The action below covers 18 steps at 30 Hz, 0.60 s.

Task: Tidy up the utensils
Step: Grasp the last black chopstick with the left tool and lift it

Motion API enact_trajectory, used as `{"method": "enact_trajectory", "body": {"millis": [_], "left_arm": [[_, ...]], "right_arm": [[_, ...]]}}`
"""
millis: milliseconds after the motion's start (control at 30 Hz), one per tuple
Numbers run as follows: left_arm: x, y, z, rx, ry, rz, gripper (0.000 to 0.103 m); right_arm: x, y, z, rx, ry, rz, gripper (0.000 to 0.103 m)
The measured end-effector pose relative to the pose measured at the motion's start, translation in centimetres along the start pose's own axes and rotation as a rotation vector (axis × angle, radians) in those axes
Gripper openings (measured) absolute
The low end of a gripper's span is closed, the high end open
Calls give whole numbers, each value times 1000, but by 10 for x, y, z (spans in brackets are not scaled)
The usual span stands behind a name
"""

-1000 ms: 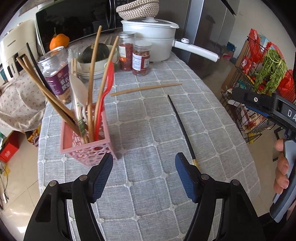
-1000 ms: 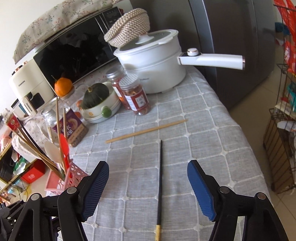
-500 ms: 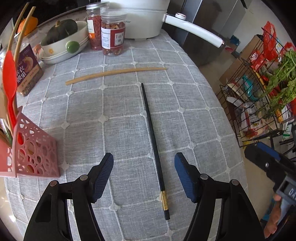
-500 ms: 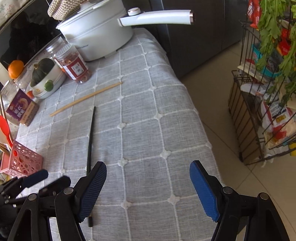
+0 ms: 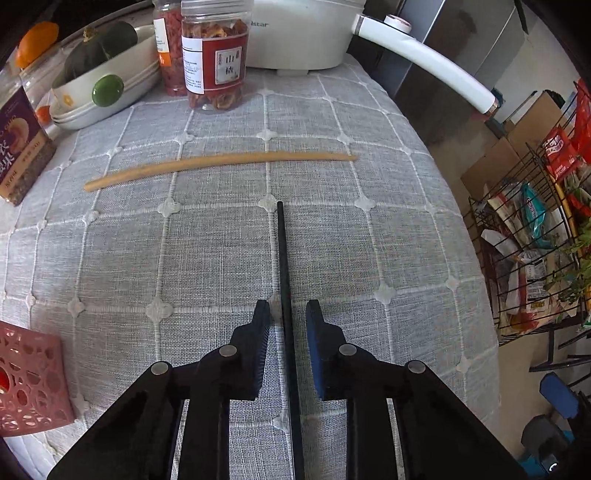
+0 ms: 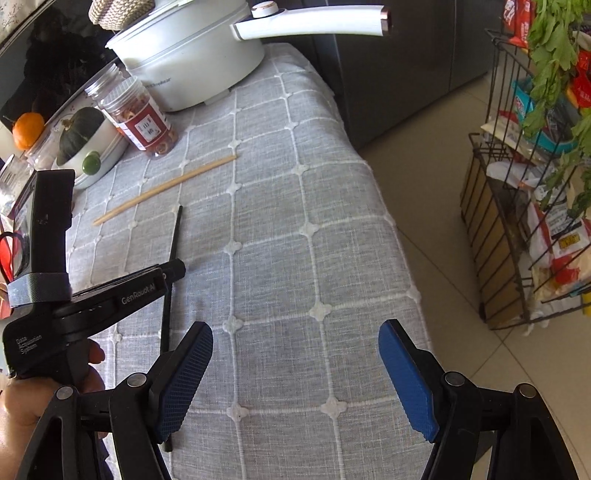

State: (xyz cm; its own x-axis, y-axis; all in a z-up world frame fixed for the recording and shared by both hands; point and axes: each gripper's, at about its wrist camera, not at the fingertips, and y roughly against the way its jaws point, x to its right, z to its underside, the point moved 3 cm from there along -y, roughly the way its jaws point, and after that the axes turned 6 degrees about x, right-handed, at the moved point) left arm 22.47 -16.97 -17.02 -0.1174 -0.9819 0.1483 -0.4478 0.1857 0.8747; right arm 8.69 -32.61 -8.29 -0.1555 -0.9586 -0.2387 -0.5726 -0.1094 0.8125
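At the far left of my left camera, the pink utensil basket (image 5: pixel 31 380) is sitting at the table's near edge, only its perforated corner showing. Beyond it, a boxed packet (image 5: pixel 18 147) and a bowl holding a dark green squash (image 5: pixel 98 79) are standing at the back, with two clear jars (image 5: pixel 214 55) just beside them. A bamboo chopstick (image 5: pixel 221 162) is lying crosswise on the grey checked tablecloth (image 5: pixel 388 240). Nearer me, the black chopstick (image 5: pixel 282 258) is lying lengthwise, pointing away, and I am straddling it with my left gripper (image 5: pixel 287 314): the fingers are narrowed around it, a sliver of cloth showing on each side, so they are not yet pinching it. Behind, the white pot (image 5: pixel 303 33) is pushing its long handle out to the right, over the table's edge.

In the right camera, my right gripper (image 6: pixel 295 365) is hanging over the table's near right part with its blue pads spread wide, gripping nothing. A wire rack (image 6: pixel 524 192) of groceries is standing on the floor at the far right.
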Motion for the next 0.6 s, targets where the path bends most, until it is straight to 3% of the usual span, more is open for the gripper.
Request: {"method": "enact_trajectory", "body": {"millis": [100,300,600], "left_arm": [[3,-1,1,1,-38,-27,6],[-3,18,8,9,-39,0,5],[-17,121,21,162,-72,96,5]], "right_arm": [[5,-2,-1,-5,-16,10,79],[11,-6,1,-19,-43,29,79],[9,-10,7,-33,-50,52,79]]}}
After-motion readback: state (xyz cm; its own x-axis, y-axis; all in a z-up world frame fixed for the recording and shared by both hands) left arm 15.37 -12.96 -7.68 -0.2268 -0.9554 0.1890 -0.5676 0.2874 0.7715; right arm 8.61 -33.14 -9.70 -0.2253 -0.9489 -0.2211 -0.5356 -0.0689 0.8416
